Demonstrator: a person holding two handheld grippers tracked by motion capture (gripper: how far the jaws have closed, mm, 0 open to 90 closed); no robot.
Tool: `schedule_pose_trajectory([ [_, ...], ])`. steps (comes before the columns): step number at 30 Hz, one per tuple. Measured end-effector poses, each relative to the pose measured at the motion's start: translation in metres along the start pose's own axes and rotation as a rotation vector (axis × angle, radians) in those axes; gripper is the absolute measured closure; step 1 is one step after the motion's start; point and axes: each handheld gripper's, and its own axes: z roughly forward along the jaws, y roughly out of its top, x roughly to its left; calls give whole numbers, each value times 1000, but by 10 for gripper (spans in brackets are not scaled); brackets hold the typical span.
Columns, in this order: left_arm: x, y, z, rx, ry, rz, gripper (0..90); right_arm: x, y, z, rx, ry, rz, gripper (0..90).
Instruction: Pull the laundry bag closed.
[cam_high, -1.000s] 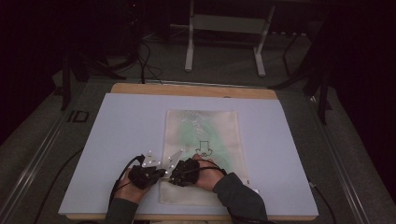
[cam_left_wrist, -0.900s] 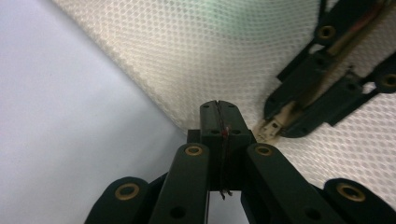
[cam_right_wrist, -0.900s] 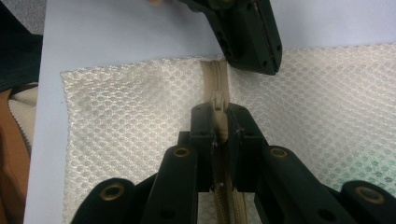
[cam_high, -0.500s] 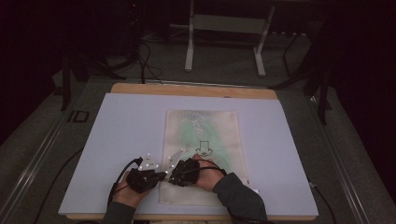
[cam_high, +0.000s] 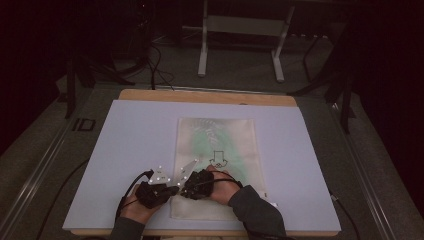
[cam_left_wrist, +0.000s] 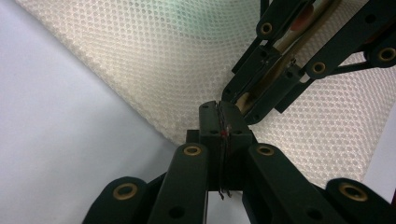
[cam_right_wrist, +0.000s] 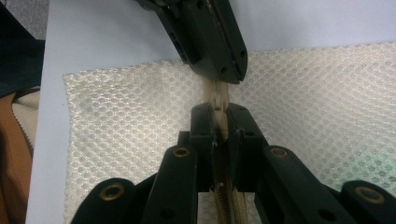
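**Mesh pouch pinched at its zipper by both grippers**

Mesh fabric, white and honeycombed, makes up a flat zip pouch (cam_high: 217, 160) lying on the pale sheet that covers the desk (cam_high: 125, 150), with its long axis running away from the person. Both grippers work at its near end, side by side and almost touching.

The right gripper (cam_right_wrist: 218, 122) has its jaws closed on the beige zipper (cam_right_wrist: 215, 95); the tape runs straight up between the pads and on toward the other gripper just ahead of it. The left gripper (cam_left_wrist: 223, 122) is also clamped tight, with a thin dark piece and a fleck of red caught between its pads, likely the slider or its pull, though that is too small to tell for sure. In the high view the left gripper (cam_high: 155, 192) sits just outside the pouch's left edge and the right gripper (cam_high: 200, 184) lies over the mesh.

The relation that matters is the zipper line: it lies between the two grips, so any parting of the hands would have to follow that line. The left gripper appears placed to do the travelling, the right to anchor the tape.
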Motion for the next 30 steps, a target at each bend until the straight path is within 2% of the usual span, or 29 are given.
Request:
schedule_pose_trajectory([
  [4, -1, 0, 2, 12, 11, 7, 883, 0, 0, 0, 0, 0, -3, 823],
  [5, -2, 0, 3, 29, 21, 25, 883, 0, 0, 0, 0, 0, -4, 823],
  [7, -4, 1, 5, 39, 30, 32, 888, 1, 1, 0, 6, -2, -7, 823],
  [11, -2, 1, 6, 43, 18, 11, 891, 2, 1, 0, 13, -9, -19, 823],
  [19, -1, 1, 7, 55, 15, 9, 894, 3, 4, 0, 32, -21, -50, 824],
  [30, -1, 2, 7, 57, 11, 8, 895, 4, 3, -2, 44, -20, -53, 825],
])
